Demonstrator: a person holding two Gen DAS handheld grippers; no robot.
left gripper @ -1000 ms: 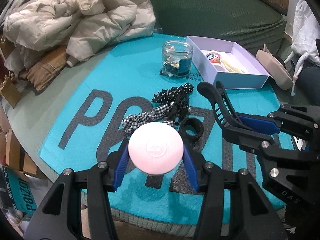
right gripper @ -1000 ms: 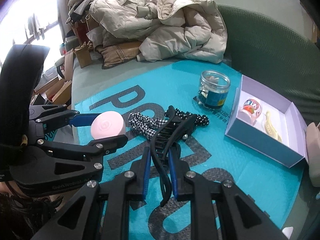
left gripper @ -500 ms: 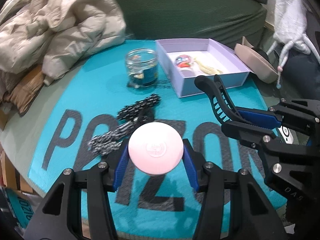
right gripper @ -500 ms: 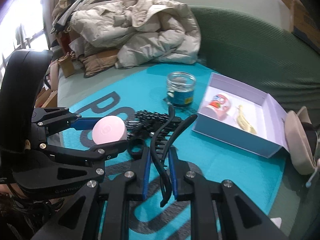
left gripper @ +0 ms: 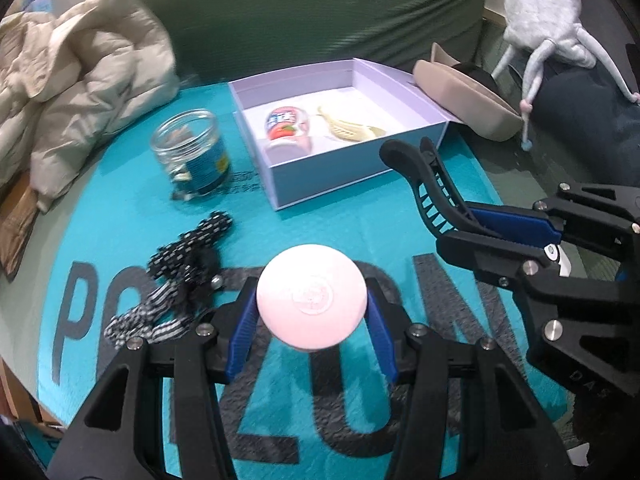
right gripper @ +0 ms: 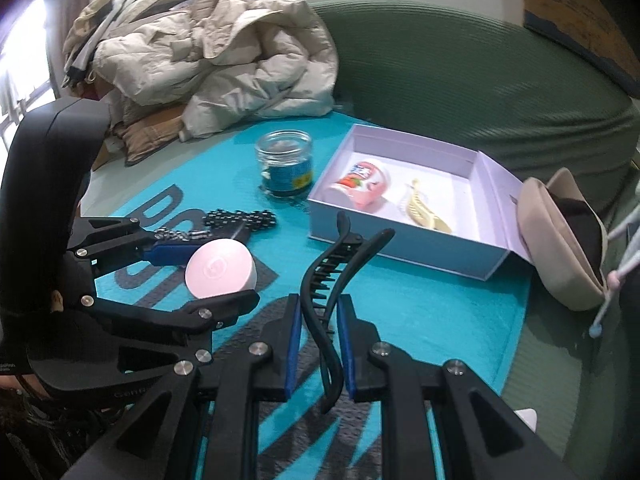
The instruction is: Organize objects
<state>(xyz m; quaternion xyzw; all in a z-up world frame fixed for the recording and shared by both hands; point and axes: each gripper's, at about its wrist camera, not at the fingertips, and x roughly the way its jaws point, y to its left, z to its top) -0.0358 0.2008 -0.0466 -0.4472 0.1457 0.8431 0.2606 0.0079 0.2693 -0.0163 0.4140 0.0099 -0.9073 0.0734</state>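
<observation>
Both grippers loaded.
My left gripper (left gripper: 311,312) clamps the pink round case (left gripper: 311,297); my right gripper (right gripper: 319,344) pinches the black claw clip (right gripper: 333,280); lavender box (right gripper: 400,236) at 1 o'clock.

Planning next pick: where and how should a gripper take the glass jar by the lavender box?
Probably the glass jar: grip its round wall, below the rim, fingers either side, coming in level from the near-left. It stands upright, lidless, and the lavender box sits close on its right.

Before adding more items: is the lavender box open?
Open: the lavender box has no lid on; a small pink jar and cream hair clip lie inside.
</observation>
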